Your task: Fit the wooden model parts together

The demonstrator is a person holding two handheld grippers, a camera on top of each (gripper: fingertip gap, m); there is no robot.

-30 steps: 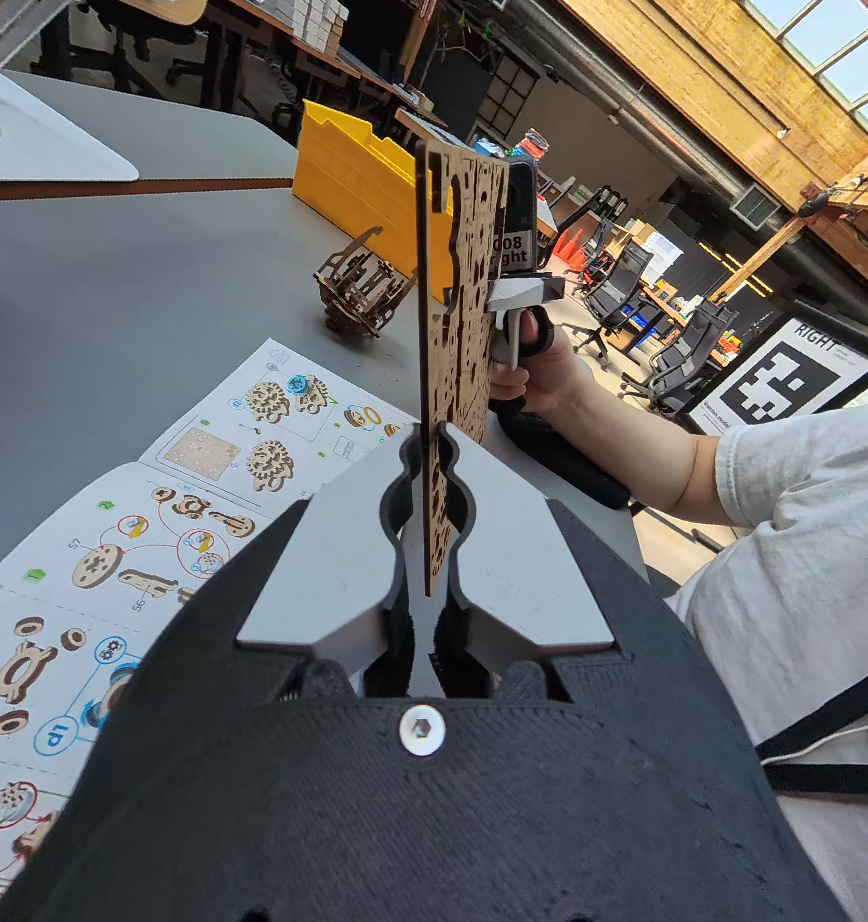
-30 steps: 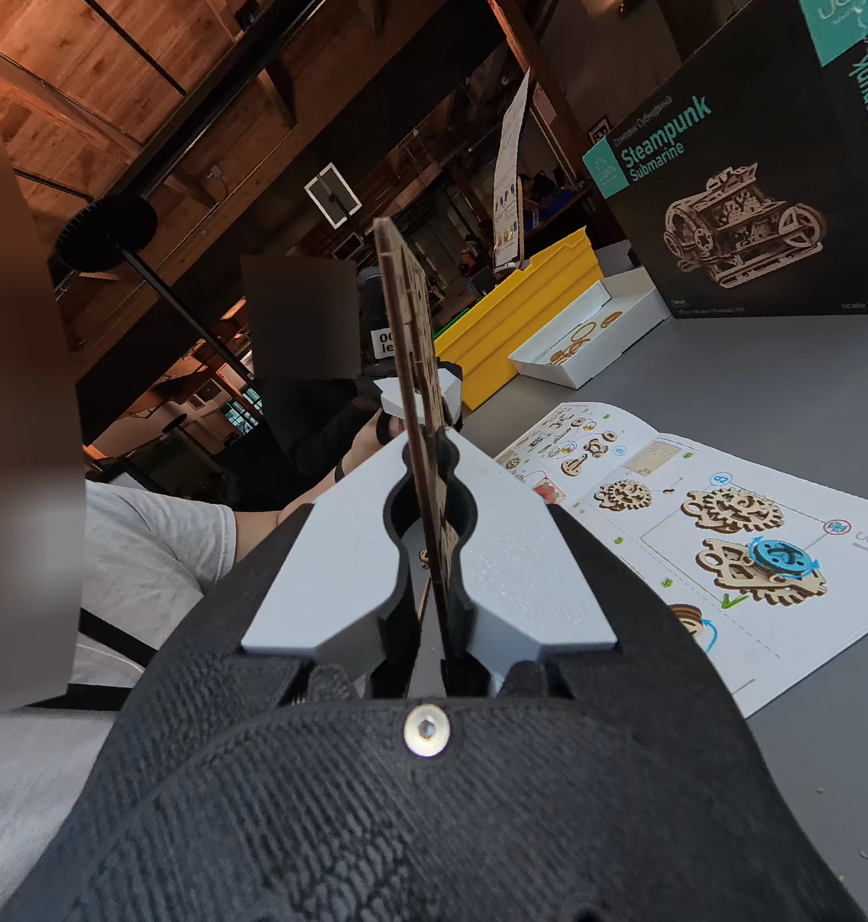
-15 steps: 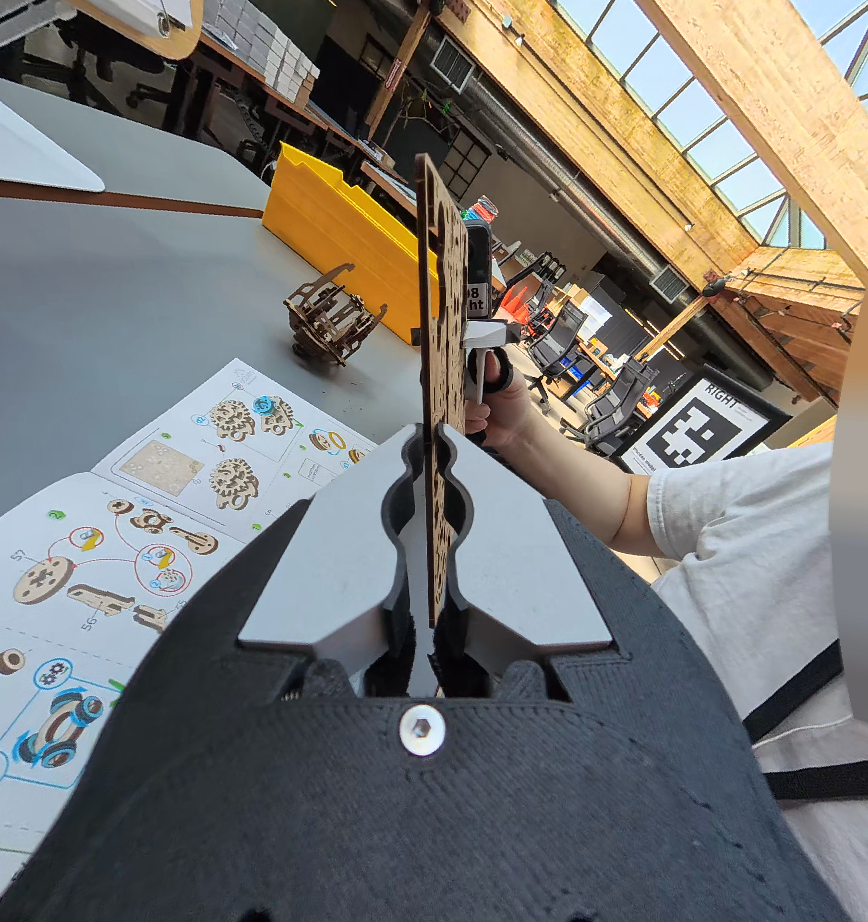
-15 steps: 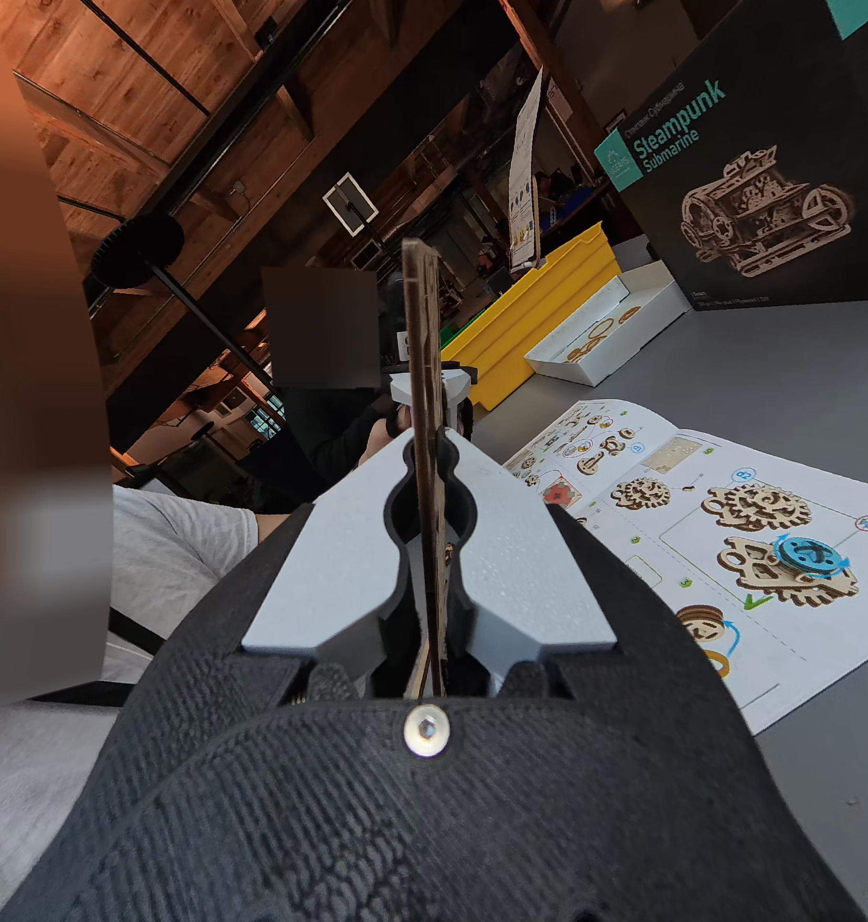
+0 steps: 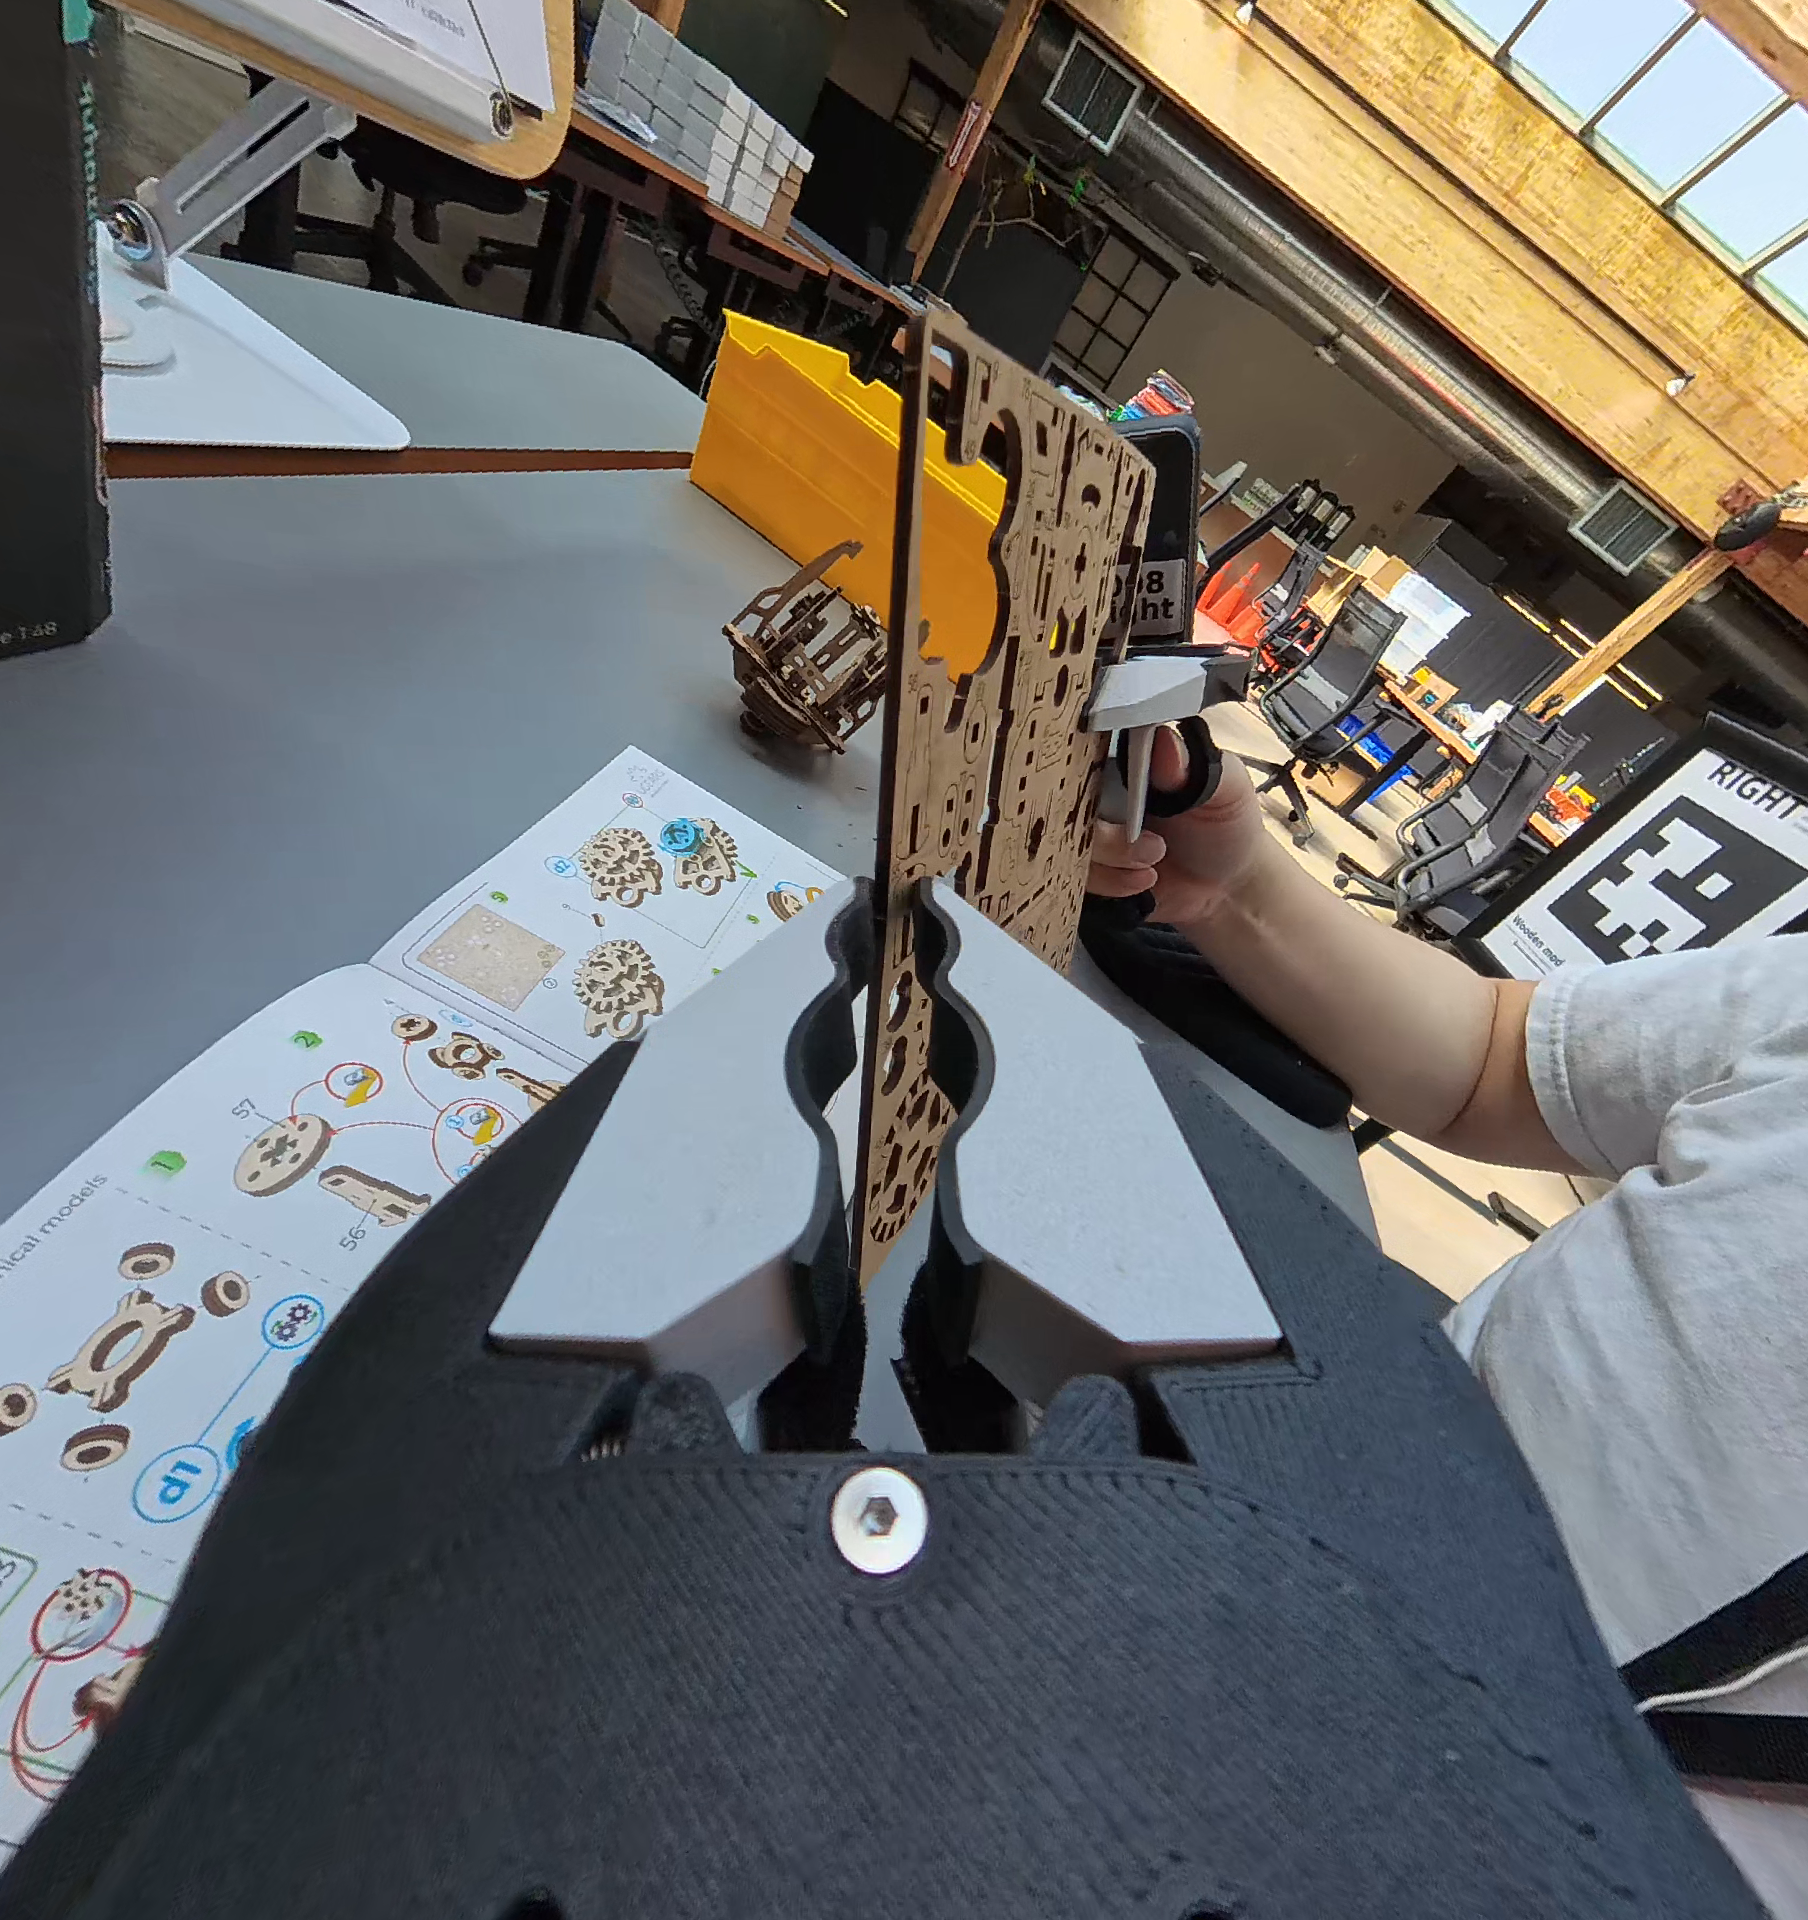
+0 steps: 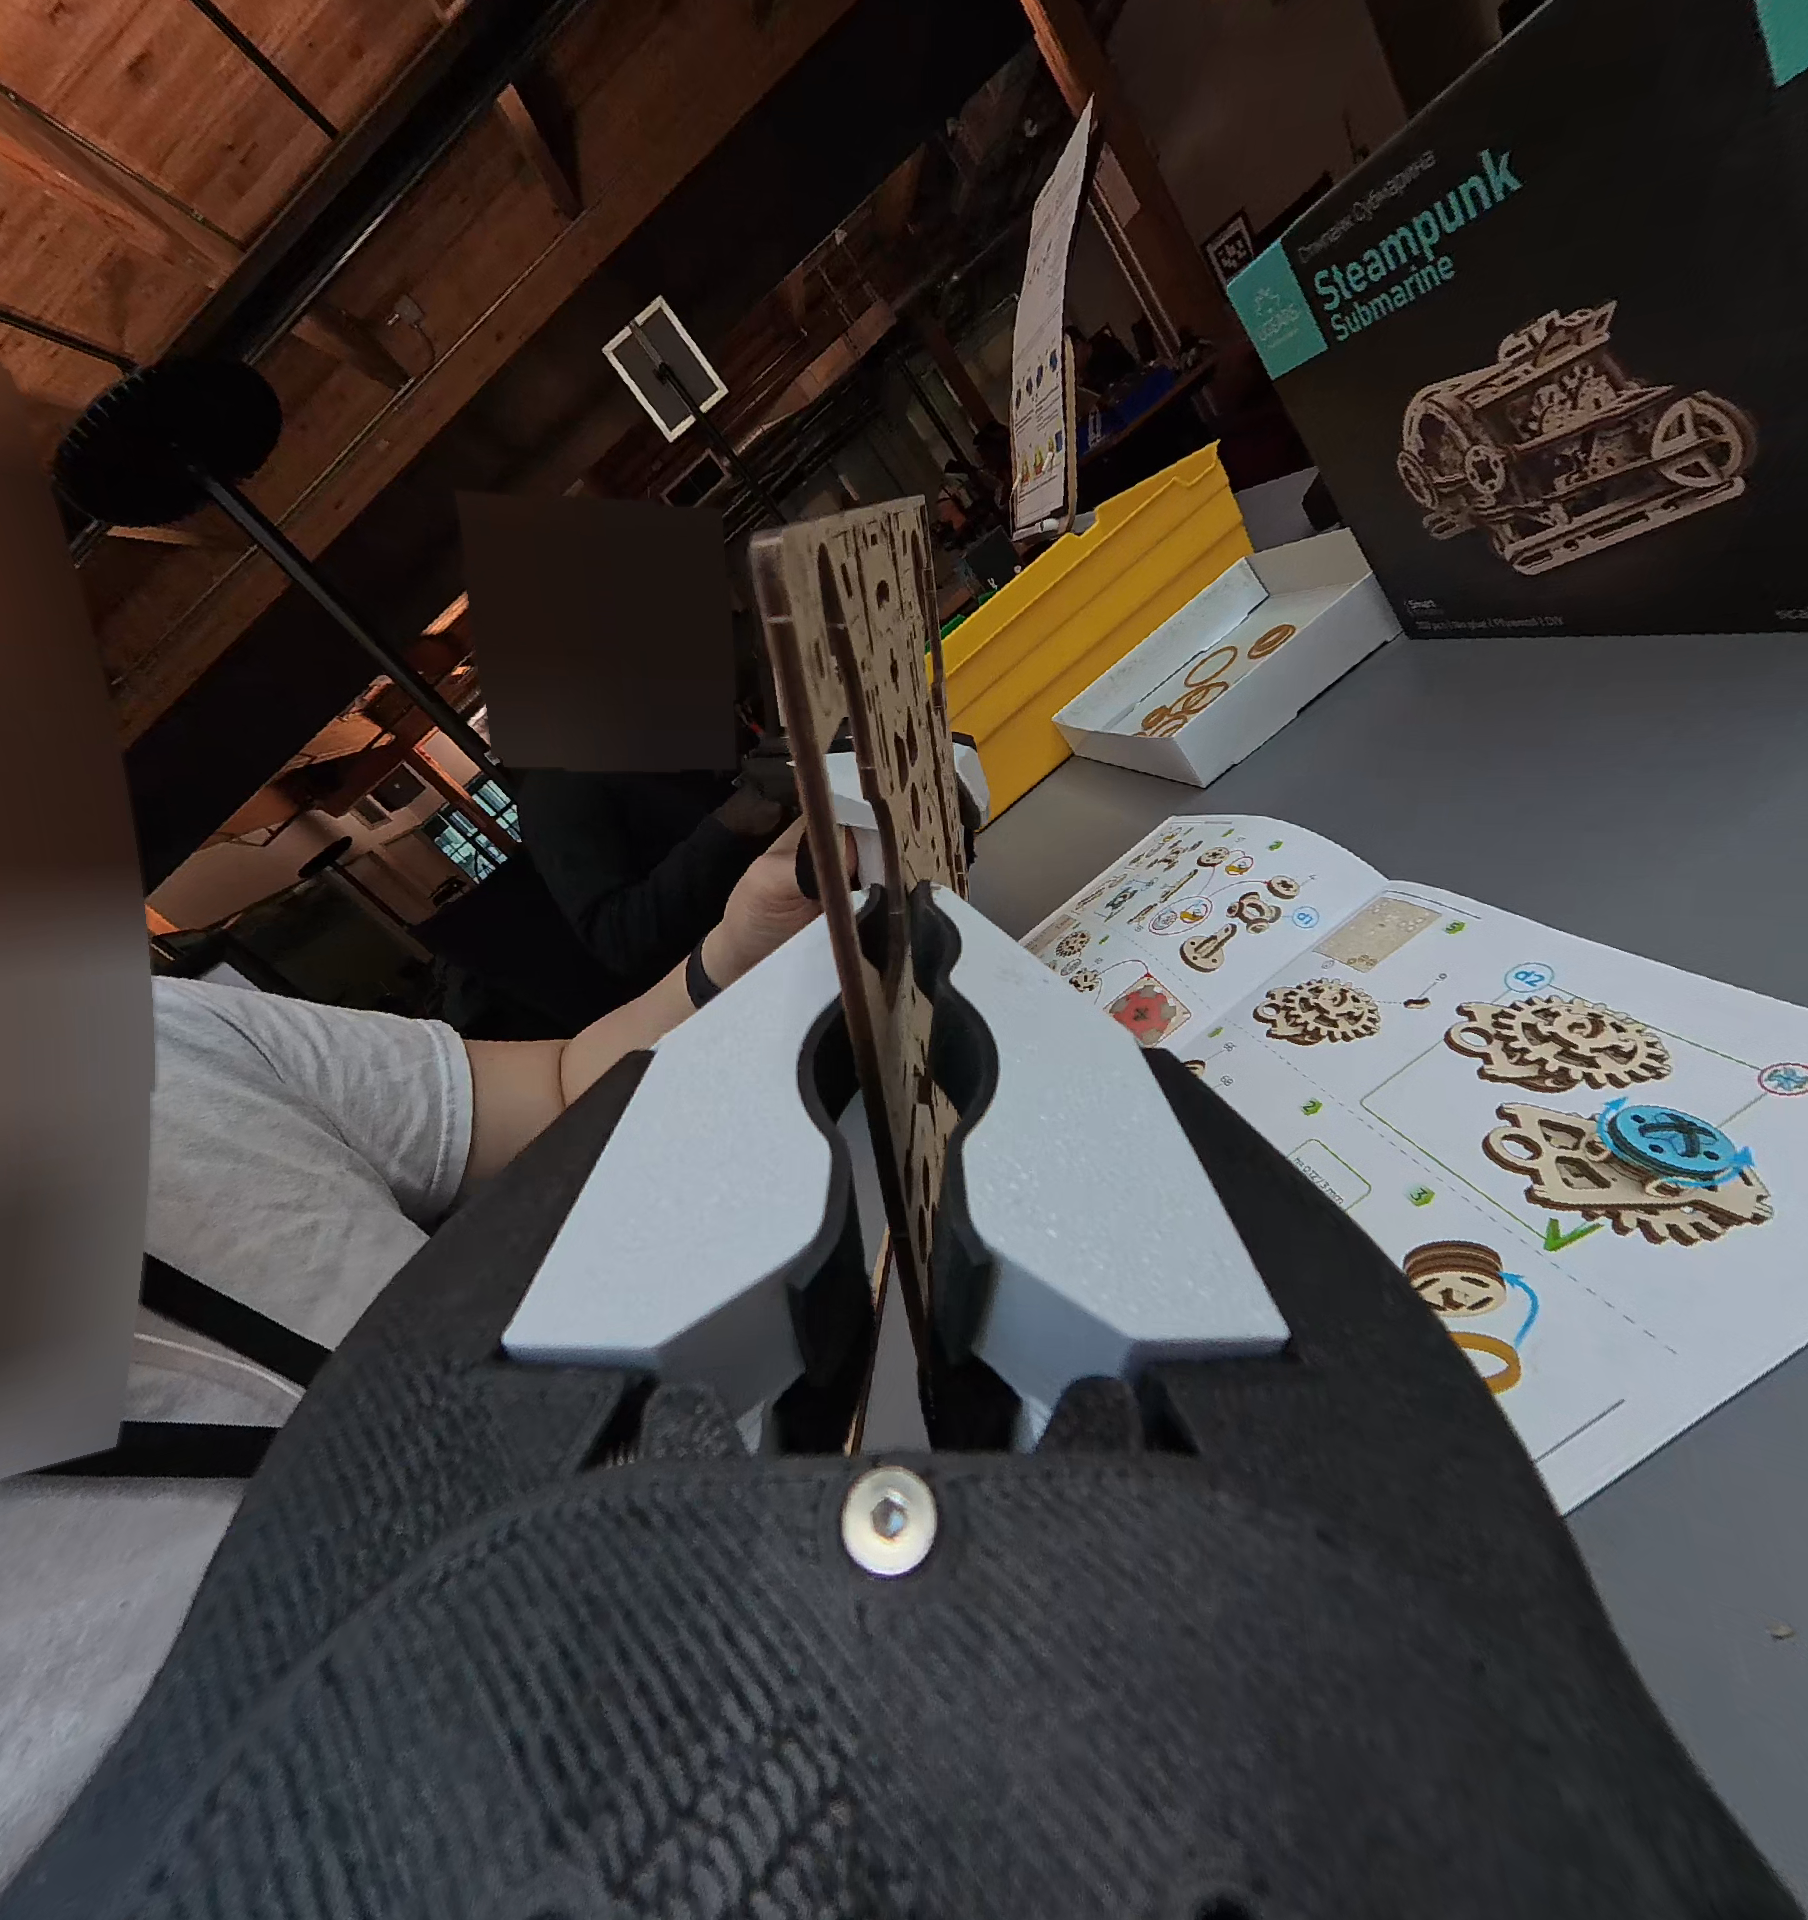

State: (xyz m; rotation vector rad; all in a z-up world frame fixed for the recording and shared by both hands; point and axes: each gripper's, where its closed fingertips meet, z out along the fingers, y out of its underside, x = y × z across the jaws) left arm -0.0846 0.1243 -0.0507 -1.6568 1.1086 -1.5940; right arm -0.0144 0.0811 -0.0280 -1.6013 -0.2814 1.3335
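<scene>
The grey table (image 5: 360, 665) was the biggest thing around, with the black kit box (image 6: 1606, 364) standing at its far side and the yellow bin (image 5: 806, 457) next to it. The open instruction booklet (image 6: 1502, 1091) lay flat on the table below where I was working, and the half-built wooden model (image 5: 801, 665) sat near the bin, well apart from my hands.

I had the laser-cut parts sheet (image 5: 1025, 665) up in the air on edge, above the booklet. My left gripper (image 5: 895, 914) was pinched onto its near edge, and my right gripper (image 6: 895, 914) was clamped on the opposite edge, so the sheet was held from both sides.

My guess is this was the bit where you find and free the next part, nothing was being fitted yet. The sheet's full of cut-outs already, so it probably flexes and snaps easily. If you're doing this, I'd keep one side firm, avoid twisting the two grips against each other, and push parts out low over the table so the tiny ones don't vanish.
</scene>
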